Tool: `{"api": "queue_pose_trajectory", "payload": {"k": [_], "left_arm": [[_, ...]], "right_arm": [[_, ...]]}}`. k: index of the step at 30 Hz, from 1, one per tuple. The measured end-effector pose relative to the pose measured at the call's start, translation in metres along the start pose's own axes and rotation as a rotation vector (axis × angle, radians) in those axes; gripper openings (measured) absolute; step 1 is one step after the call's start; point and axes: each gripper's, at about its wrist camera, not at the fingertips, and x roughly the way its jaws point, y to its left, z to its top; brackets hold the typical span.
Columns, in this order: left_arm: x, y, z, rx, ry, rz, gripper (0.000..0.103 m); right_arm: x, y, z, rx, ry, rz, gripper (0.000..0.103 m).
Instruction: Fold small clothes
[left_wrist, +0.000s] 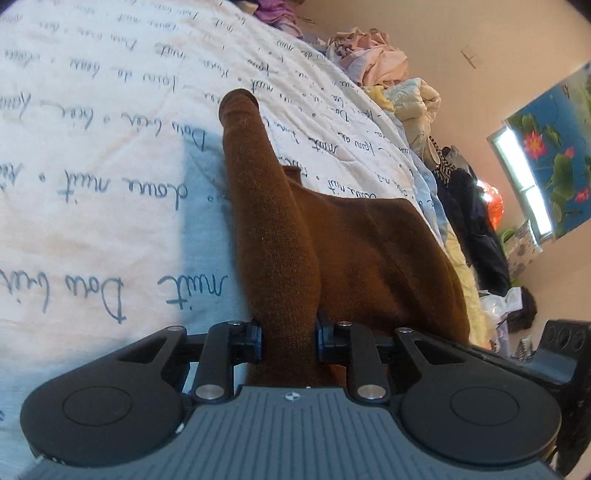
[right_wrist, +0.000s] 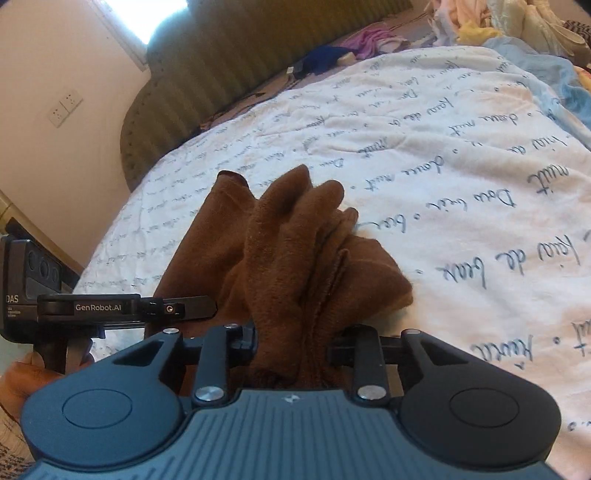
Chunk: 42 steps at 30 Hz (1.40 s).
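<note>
A brown knit garment (left_wrist: 354, 251) lies on a white bedspread (left_wrist: 110, 147) printed with cursive writing. The left gripper (left_wrist: 290, 341) is clamped on a long sleeve-like tube of the brown knit, which stretches away across the bedspread. The right gripper (right_wrist: 293, 343) is closed around a bunched fold of the same brown fabric, possibly a glove-shaped end. Loose clothes (left_wrist: 373, 51) are heaped along the bedspread's far edge. A padded olive headboard (right_wrist: 221, 62) stands beyond.
</note>
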Motion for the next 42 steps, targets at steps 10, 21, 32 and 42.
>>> {"api": "queue_pose_trajectory", "payload": {"k": [10,21,32,42], "left_arm": [[-0.069,0.024,0.045,0.018,-0.08,0.091,0.025],[-0.05,0.084,0.03,-0.046,-0.066,0.107,0.054],[-0.064,0.1,-0.058,-0.222,-0.015,-0.046,0.04],[-0.099,0.124,-0.056,-0.37,-0.024,-0.154,0.014]], "right_arm": [[0.054,0.062,0.04,-0.061,0.045,0.049,0.03],[0.077,0.033,0.006,-0.065,0.085,0.025,0.058],[0.063,0.01,-0.046,0.046,0.094,0.095,0.018],[0.031,0.042,-0.043,-0.015,0.069,0.133,0.014]]}}
